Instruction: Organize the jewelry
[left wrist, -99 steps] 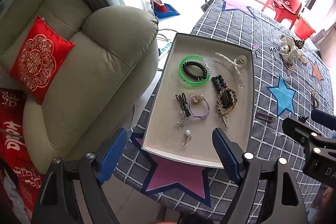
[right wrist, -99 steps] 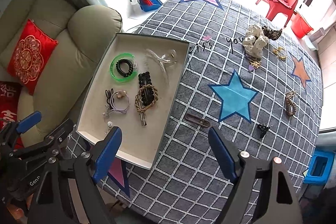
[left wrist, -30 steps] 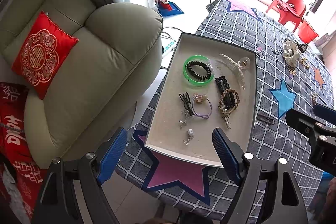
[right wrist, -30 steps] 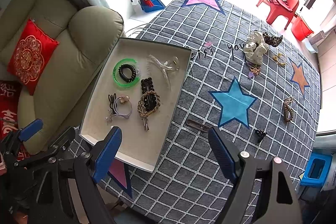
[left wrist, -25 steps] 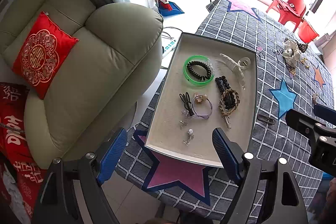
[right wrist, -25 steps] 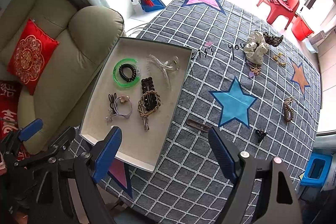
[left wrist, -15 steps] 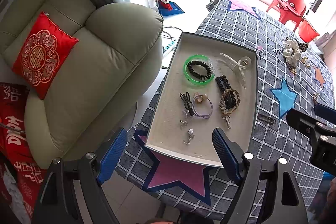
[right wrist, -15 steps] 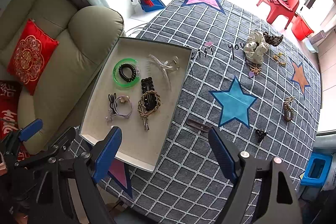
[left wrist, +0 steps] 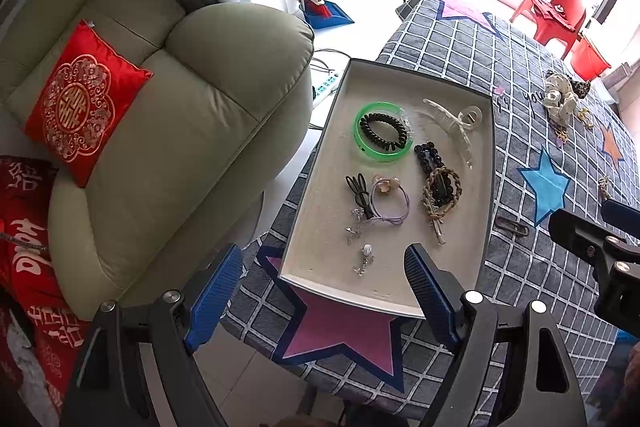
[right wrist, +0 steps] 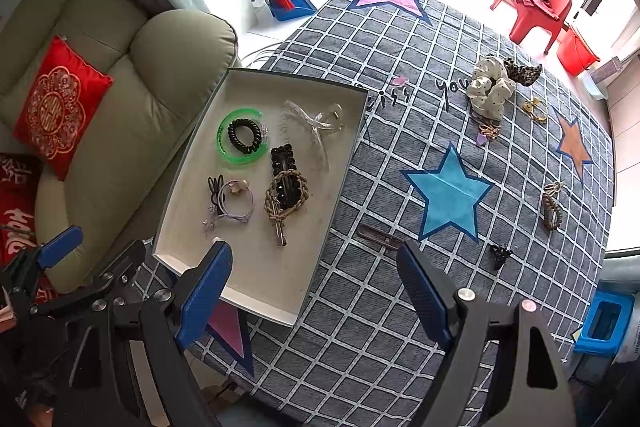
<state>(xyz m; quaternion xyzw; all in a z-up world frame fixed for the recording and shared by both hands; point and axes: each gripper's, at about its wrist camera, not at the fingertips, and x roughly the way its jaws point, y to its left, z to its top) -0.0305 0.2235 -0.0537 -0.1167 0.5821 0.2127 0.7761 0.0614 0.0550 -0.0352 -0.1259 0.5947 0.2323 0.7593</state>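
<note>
A shallow beige tray [left wrist: 316, 211] [right wrist: 248, 279] lies at the table's left edge. In it are a green bangle [left wrist: 362, 143] around a black coil tie [left wrist: 382, 133], a clear claw clip [left wrist: 456, 119], a braided brown tie [left wrist: 442, 193], a purple hair tie [left wrist: 390, 201] and a small earring [left wrist: 366, 259]. On the cloth lie a brown hair clip [right wrist: 378, 237], a small black claw clip [right wrist: 500, 255], a braided loop [right wrist: 552, 211] and a white scrunchie [right wrist: 490, 89]. My left gripper [left wrist: 322, 251] hangs open above the tray's near end. My right gripper [right wrist: 313, 247] is open above the tray's right rim, holding nothing.
A grey checked cloth with stars [right wrist: 448, 195] covers the table. A green sofa [left wrist: 192, 131] with a red cushion [left wrist: 80, 103] stands close on the left. A blue bin [right wrist: 604, 319] sits on the floor at the right. Red chairs and a broom are far behind.
Since the earliest frames both views have drawn back slightly from the table. Over the last second nothing has moved, and both grippers stay open.
</note>
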